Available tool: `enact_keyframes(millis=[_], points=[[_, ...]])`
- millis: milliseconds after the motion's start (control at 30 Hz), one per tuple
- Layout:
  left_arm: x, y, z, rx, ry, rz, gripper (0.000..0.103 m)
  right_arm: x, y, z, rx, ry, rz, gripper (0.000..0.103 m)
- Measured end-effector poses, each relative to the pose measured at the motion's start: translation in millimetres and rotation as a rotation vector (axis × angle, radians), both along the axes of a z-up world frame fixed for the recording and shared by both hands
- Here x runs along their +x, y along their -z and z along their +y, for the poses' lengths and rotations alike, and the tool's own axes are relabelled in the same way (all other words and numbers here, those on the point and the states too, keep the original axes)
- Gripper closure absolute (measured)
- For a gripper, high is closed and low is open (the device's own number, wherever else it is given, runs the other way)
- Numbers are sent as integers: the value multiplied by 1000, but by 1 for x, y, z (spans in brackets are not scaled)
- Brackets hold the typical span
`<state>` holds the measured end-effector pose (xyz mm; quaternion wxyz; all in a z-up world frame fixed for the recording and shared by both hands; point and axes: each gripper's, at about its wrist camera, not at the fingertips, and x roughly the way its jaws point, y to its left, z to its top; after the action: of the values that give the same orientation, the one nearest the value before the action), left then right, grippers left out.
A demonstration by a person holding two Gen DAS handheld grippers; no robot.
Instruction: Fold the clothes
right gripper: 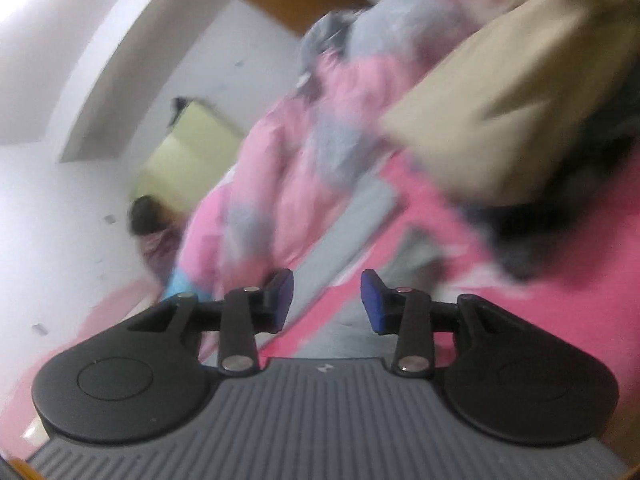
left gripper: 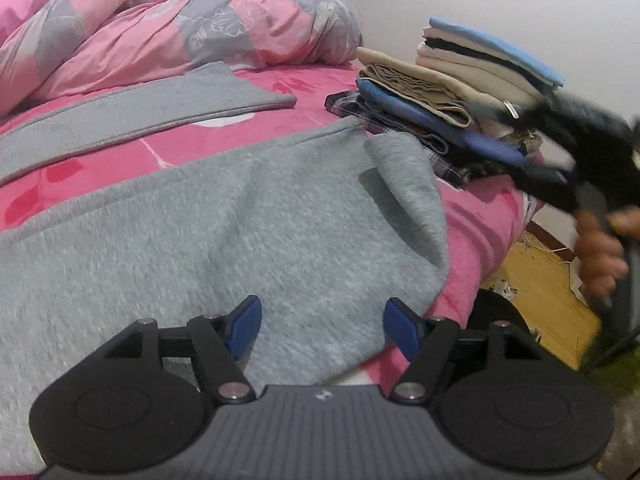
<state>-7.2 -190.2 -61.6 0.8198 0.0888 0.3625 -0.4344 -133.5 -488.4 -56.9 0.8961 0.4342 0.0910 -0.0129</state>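
A grey sweatshirt-like garment (left gripper: 240, 220) lies spread on the pink bed sheet (left gripper: 472, 232), one corner folded up at its right edge. A second grey strip (left gripper: 160, 108) of it lies further back. My left gripper (left gripper: 322, 320) hovers open over the garment's near edge, its blue pads apart and nothing pinched. My right gripper (right gripper: 326, 300) is open too, with nothing between its pads; its view is blurred and rolled sideways. In the left wrist view a hand (left gripper: 600, 252) holds it at the right, next to the stack of folded clothes (left gripper: 460, 80).
A pink and grey quilt (left gripper: 160, 20) is bunched at the back of the bed. The bed's edge drops at the right to a wooden floor (left gripper: 540, 292). A white wall stands behind the stack. A blurred person (right gripper: 152, 220) shows by the far wall.
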Motion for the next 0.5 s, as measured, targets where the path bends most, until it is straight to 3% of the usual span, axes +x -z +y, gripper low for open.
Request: enact_keyframes(millis=[100, 200, 367, 467, 500], points=[[1, 1, 0, -1, -4, -1, 33, -19, 14, -1, -37, 27, 105, 65], [-1, 1, -2, 3, -6, -2, 33, -14, 32, 5, -40, -1, 173, 65], [-2, 0, -1, 3, -13, -2, 33, 12, 34, 26, -213, -45, 200, 66], [-2, 1, -1, 2, -17, -2, 33, 24, 35, 29, -216, -71, 191, 69], [-2, 1, -1, 1, -18, -3, 33, 27, 37, 30, -214, -76, 187, 76]])
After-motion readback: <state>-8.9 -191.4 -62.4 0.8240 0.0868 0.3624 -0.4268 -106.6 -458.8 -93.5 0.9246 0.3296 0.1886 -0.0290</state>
